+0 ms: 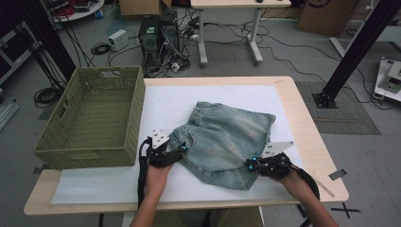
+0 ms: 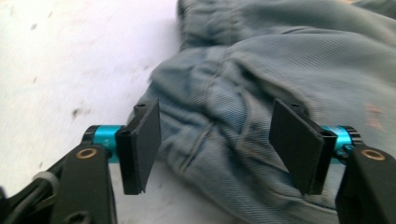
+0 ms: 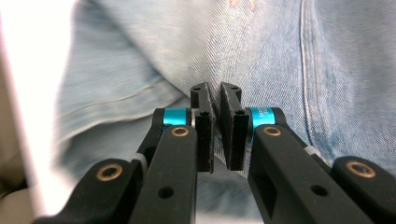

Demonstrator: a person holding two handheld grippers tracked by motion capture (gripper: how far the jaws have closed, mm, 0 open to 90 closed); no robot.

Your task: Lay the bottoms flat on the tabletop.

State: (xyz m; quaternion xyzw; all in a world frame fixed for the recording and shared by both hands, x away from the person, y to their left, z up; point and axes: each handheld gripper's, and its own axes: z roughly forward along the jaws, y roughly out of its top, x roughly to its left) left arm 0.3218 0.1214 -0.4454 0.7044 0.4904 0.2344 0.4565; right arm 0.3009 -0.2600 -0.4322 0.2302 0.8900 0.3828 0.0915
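Denim shorts (image 1: 222,142) lie on the surface right of the green basket (image 1: 94,118); left gripper (image 2: 215,140) jaws wide astride the waistband, right gripper (image 3: 215,128) jaws nearly closed, apparently pinching a hem fold; next move: left closes before folding.

The left tool (image 2: 215,140) stands open, its jaws astride a fold of the denim shorts (image 2: 261,93).

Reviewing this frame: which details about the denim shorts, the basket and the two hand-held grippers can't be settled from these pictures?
- Right hand-held gripper: its pads nearly meet over the denim shorts; a pinched fold cannot be confirmed, since the pads hide it.
- Green basket: in the high view the near wall hides part of its floor.
- Left hand-held gripper: open over the shorts; the shorts' edges are motion-blurred.
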